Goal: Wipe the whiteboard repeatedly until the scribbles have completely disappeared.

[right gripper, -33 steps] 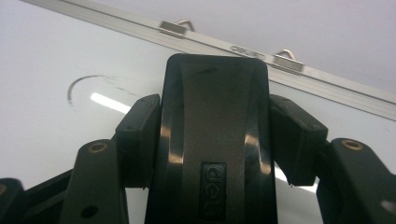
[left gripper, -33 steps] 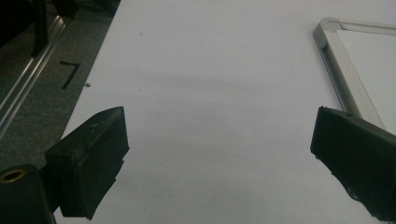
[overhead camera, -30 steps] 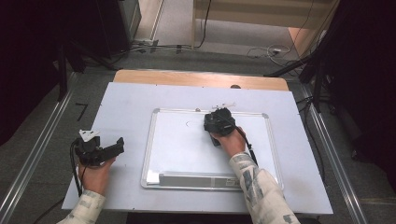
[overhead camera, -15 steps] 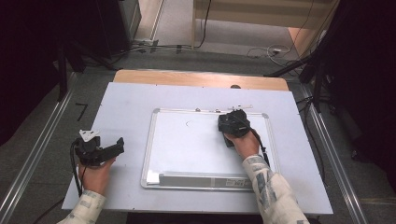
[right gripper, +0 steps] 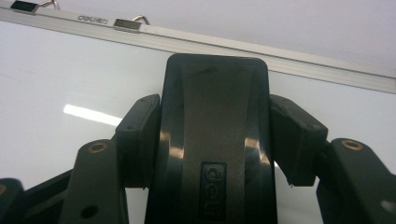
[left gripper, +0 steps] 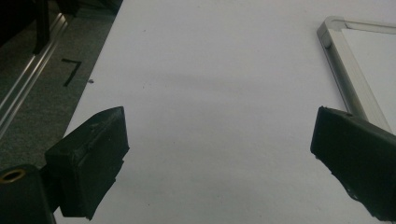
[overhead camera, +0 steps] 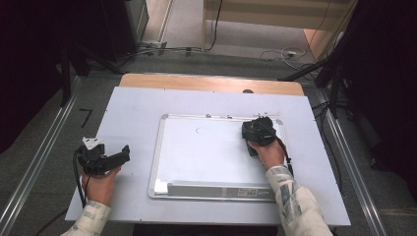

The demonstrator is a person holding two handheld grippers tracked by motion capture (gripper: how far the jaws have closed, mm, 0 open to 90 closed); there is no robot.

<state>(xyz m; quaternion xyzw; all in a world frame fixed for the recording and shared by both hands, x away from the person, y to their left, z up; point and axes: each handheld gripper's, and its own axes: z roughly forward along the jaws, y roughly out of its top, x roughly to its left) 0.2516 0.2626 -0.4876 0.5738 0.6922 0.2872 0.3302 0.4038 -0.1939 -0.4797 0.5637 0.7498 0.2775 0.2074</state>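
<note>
A black plastic whiteboard eraser (right gripper: 215, 140) is clamped between the narrowly set jaws of the right gripper (overhead camera: 259, 132), pressed flat on the aluminium-framed whiteboard (overhead camera: 206, 152) near its far right corner. The eraser's embossed logo is seen in the right gripper view. The left gripper (left gripper: 219, 154) is held wide open and empty over the pale grey table (left gripper: 210, 70), left of the whiteboard.

whiteboard (overhead camera: 206, 152): white, silver frame | eraser (right gripper: 217, 140): black | sleeve (overhead camera: 295, 201): patterned | table (overhead camera: 133, 113): pale grey
</note>
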